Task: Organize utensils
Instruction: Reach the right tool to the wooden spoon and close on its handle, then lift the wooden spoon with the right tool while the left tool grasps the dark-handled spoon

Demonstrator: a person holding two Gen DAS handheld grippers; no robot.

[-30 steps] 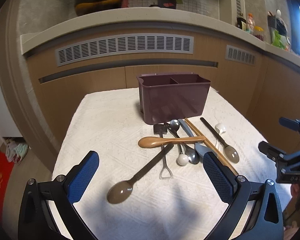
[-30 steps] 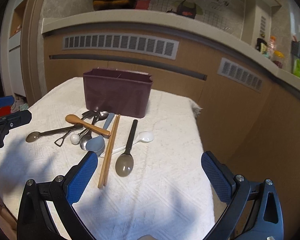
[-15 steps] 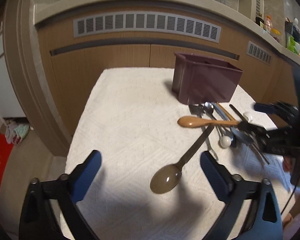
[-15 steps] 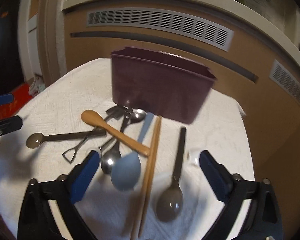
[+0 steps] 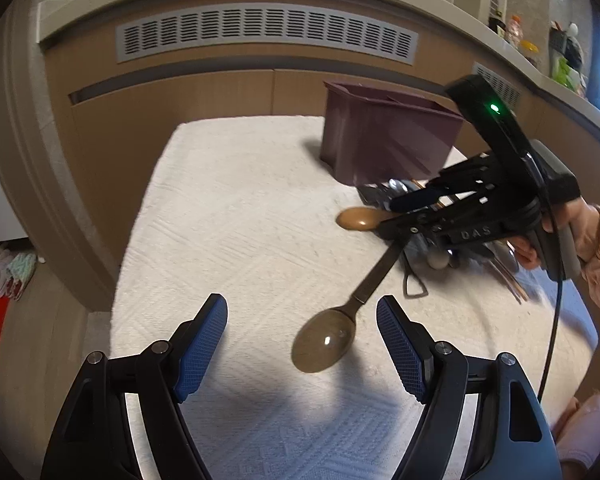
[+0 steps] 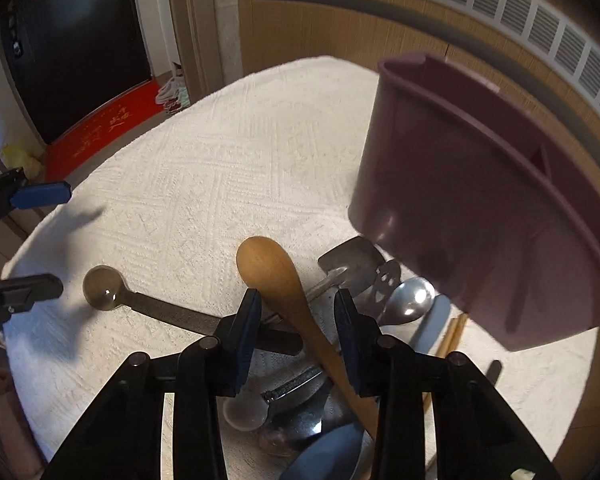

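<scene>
Right gripper [image 6: 296,316] has been swung over the pile; jaws are closing around wooden spoon [image 6: 284,292], not yet pinched. Left gripper [image 5: 302,344], empty, is being narrowed above brown spoon [image 5: 324,344].

surface cover: white textured cloth [image 5: 236,216] spread over the surface
cabinet: brown wood front [image 5: 188,92] behind the surface, with a grey slotted vent [image 5: 264,32]
floor: red mat [image 6: 100,128] by a dark door [image 6: 72,40]
counter: bottles [image 5: 516,34], too small to tell apart
</scene>
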